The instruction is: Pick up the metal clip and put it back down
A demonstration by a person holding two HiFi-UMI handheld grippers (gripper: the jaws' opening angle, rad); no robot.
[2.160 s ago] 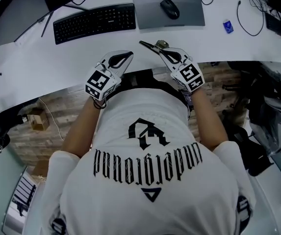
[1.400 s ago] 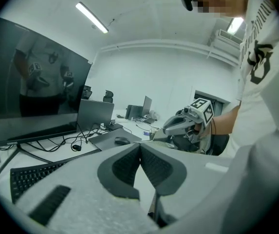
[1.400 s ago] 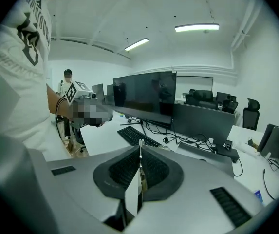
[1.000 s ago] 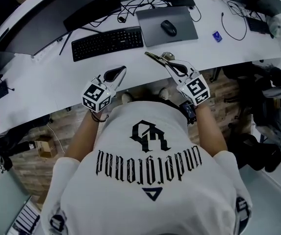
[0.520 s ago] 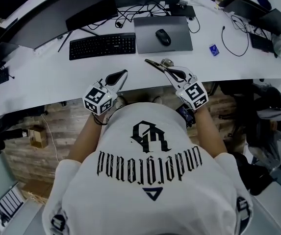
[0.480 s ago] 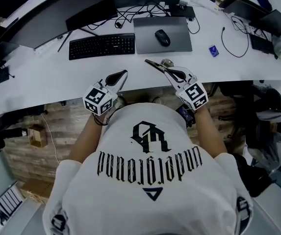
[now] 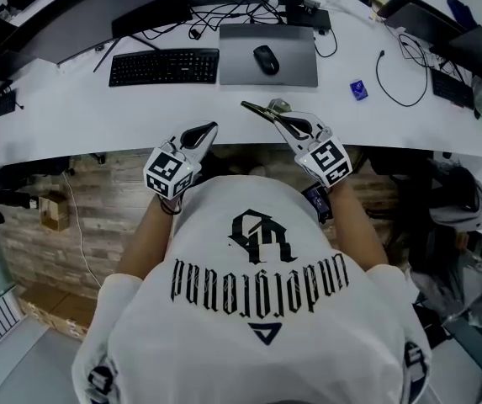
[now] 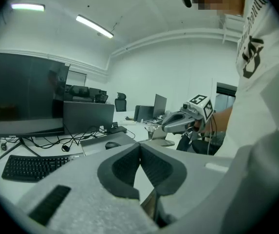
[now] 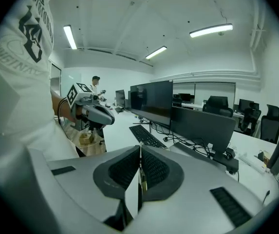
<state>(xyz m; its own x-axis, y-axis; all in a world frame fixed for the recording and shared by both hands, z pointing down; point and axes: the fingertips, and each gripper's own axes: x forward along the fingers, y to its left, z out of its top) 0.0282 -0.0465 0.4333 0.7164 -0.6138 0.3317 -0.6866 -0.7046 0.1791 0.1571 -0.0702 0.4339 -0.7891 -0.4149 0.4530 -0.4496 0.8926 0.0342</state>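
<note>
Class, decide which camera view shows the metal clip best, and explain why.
The head view: the metal clip juts out from the shut jaws of the right gripper, over the white desk. The right gripper view shows only its thin edge pinched between the jaws. The left gripper view shows it too small to make out.

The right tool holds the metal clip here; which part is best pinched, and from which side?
Probably its flat faces near one end, coming from the person's side of the desk. The metal clip is thin and stands edge-on between the right tool's shut jaws, so they press on flat metal. In the head view part of it sticks out past the tips.
</note>
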